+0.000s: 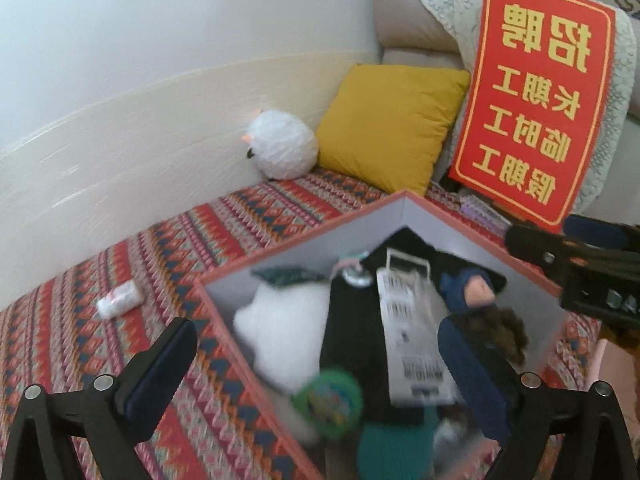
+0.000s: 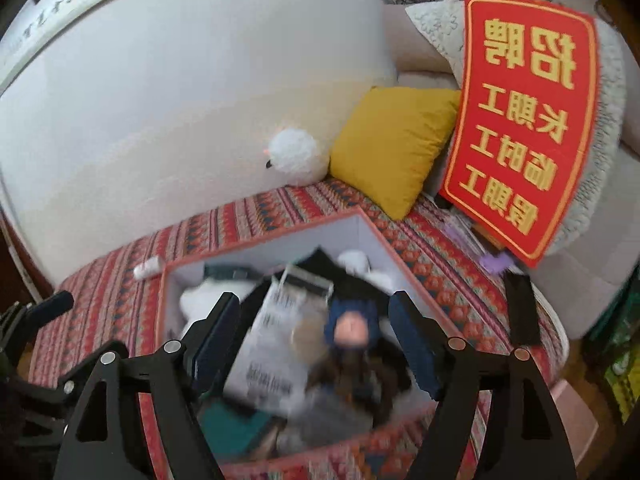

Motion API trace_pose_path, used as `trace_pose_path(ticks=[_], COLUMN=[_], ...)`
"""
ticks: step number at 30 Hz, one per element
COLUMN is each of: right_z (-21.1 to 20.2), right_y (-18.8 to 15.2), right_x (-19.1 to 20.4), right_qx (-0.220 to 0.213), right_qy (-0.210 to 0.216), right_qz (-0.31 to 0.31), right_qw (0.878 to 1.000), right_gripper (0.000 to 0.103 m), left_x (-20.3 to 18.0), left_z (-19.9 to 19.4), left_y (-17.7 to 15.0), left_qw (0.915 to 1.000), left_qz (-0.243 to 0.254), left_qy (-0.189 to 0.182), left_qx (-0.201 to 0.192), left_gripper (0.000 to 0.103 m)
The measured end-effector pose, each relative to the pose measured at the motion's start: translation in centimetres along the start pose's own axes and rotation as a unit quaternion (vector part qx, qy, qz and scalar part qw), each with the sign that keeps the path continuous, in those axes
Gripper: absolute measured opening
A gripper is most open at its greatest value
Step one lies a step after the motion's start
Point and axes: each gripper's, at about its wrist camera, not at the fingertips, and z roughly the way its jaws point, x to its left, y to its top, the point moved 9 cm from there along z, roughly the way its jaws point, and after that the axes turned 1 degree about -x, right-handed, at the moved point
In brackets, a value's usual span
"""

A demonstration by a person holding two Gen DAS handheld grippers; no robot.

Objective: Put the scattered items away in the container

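A pink-rimmed box (image 1: 340, 236) with white inner walls sits on the patterned cover, filled with several items. Among them are a white plush (image 1: 280, 328), a doll in a blue hat (image 1: 476, 292), a white printed package (image 1: 408, 320) and a blurred round green tin (image 1: 328, 404). My left gripper (image 1: 320, 376) hovers open over the box's near side, with the tin between its wide-apart fingers and untouched by them. My right gripper (image 2: 316, 340) is open above the box (image 2: 280, 240), over the doll (image 2: 352, 332). A small white bottle (image 1: 120, 300) lies on the cover outside the box.
A white fluffy toy (image 1: 280, 144), a yellow cushion (image 1: 392, 120) and a red sign (image 1: 532, 104) stand behind the box against the wall and sofa. A black object (image 2: 520, 308) and a purple item (image 2: 496, 262) lie on the cover at right.
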Motion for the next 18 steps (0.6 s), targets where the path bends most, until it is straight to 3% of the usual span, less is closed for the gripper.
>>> trace_pose_path(ticks=[7,18], right_z=[-8.8,-18.6], right_y=[-8.5,-19.0], right_x=[2.1,3.5], right_qx=[0.003,-0.003], right_qy=[-0.026,-0.082], right_qz=[0.016,0.048], right_qw=[1.0,0.995], right_gripper=[0.092,0.097], left_x=[-1.8,-3.6], left_z=[-7.1,-15.3], left_y=[-5.6,-13.7], left_qw=[0.9999,0.9994], left_qz=[0.005,0.027], left_qy=[0.014,0.019], left_qx=[0.001,0.011], left_gripper=[0.102,0.102])
